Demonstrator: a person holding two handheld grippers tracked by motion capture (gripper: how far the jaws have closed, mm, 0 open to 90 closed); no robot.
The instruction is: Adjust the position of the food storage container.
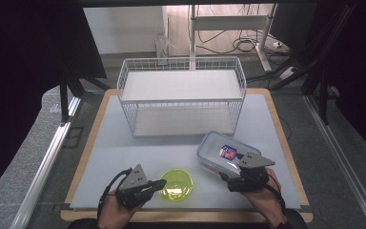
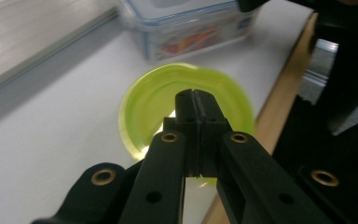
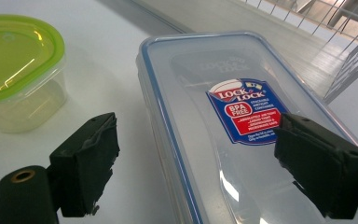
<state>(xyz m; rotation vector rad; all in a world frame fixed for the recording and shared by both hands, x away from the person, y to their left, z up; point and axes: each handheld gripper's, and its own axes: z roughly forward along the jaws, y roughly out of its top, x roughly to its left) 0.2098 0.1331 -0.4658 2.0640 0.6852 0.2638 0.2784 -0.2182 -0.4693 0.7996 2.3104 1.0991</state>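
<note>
Looking down from the high view, we see a white table with a wire rack at its far side. Near the front edge sits a small green-lidded tub. Our left gripper points at it from the left, its tip touching or just beside the tub's rim. To the right lies a clear box with a blue-edged lid and a label. Our right gripper is at the box's near end.

From the left gripper view, the two black jaws are pressed together with nothing between them, and the left gripper hangs over the tub. The box stands beyond the tub, near it.

From the right gripper view, the jaws are spread wide. The right gripper straddles the box: one jaw is beside the box's left wall, the other over the lid's right side. Neither pad grips it. The tub stands to the left, apart from the box.
</note>
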